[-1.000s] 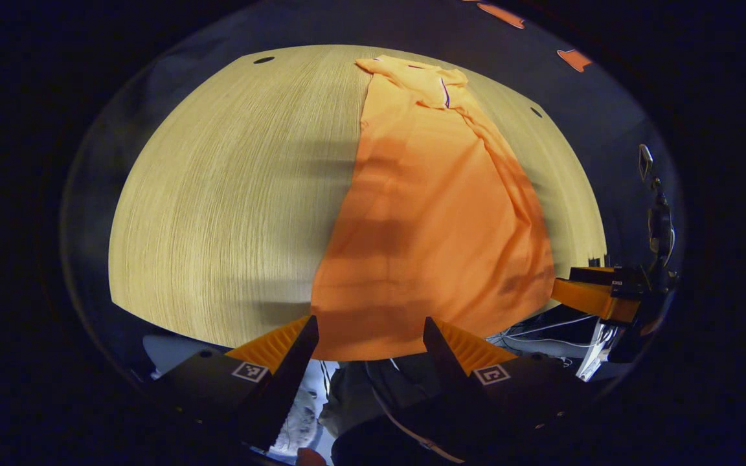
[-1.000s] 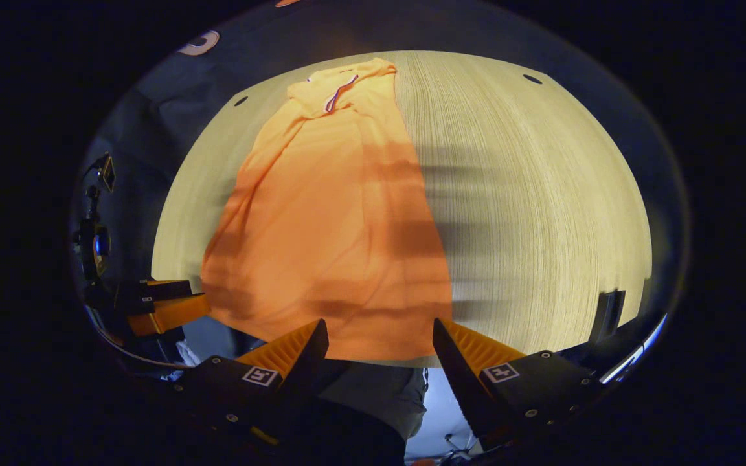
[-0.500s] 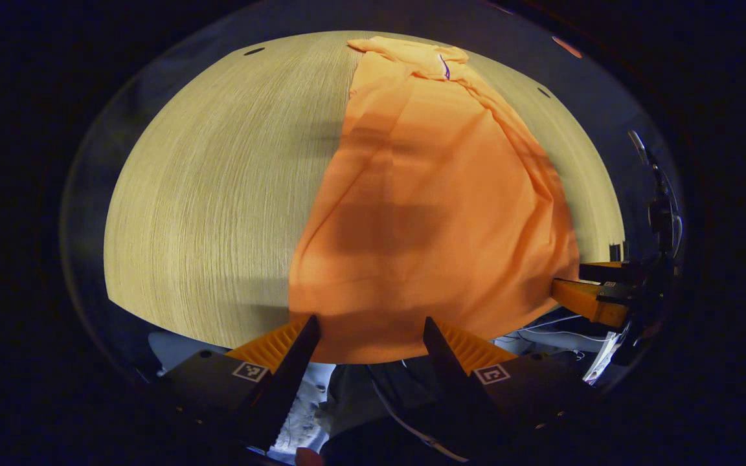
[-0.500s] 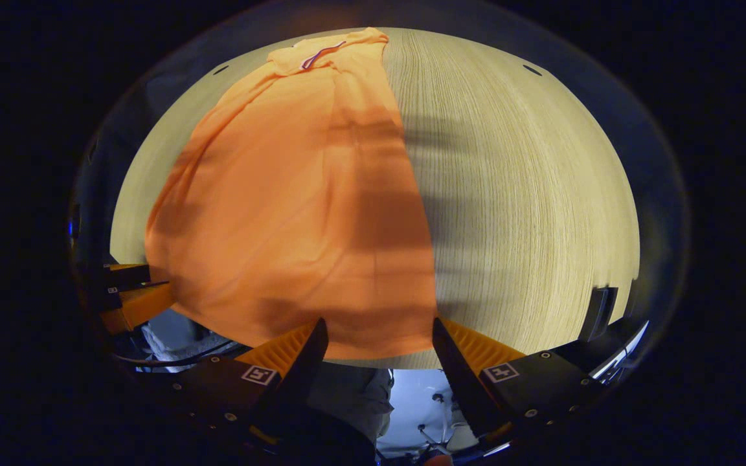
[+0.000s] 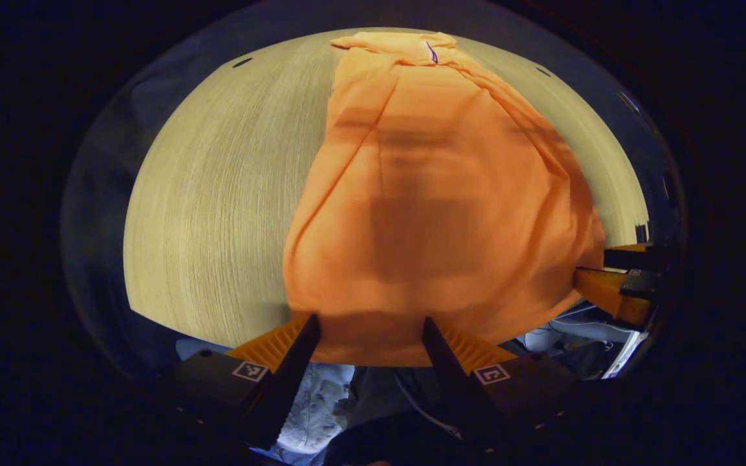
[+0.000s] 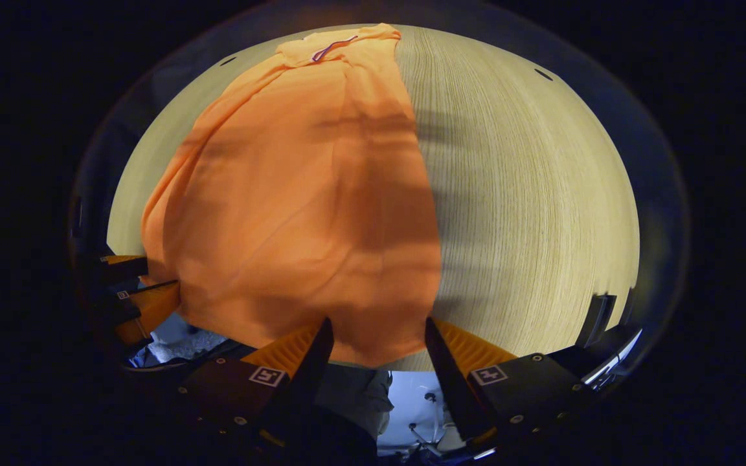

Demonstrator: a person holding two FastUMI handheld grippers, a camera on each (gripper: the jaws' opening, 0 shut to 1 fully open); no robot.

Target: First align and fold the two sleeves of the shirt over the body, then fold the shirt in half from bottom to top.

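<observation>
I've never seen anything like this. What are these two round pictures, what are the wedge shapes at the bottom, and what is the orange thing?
There is no robot here: a person holds a two-finger gripper in each hand, and a fisheye camera rides on each. One picture is the left gripper view, the other the right gripper view. The wedges are each gripper's own fingers: the left gripper and the right gripper, both open at the near hem, holding nothing. The orange thing is a shirt lying on a pale wooden table, collar far away, its sleeves seemingly folded in already. In the left gripper view, the other gripper shows at the right edge.
</observation>
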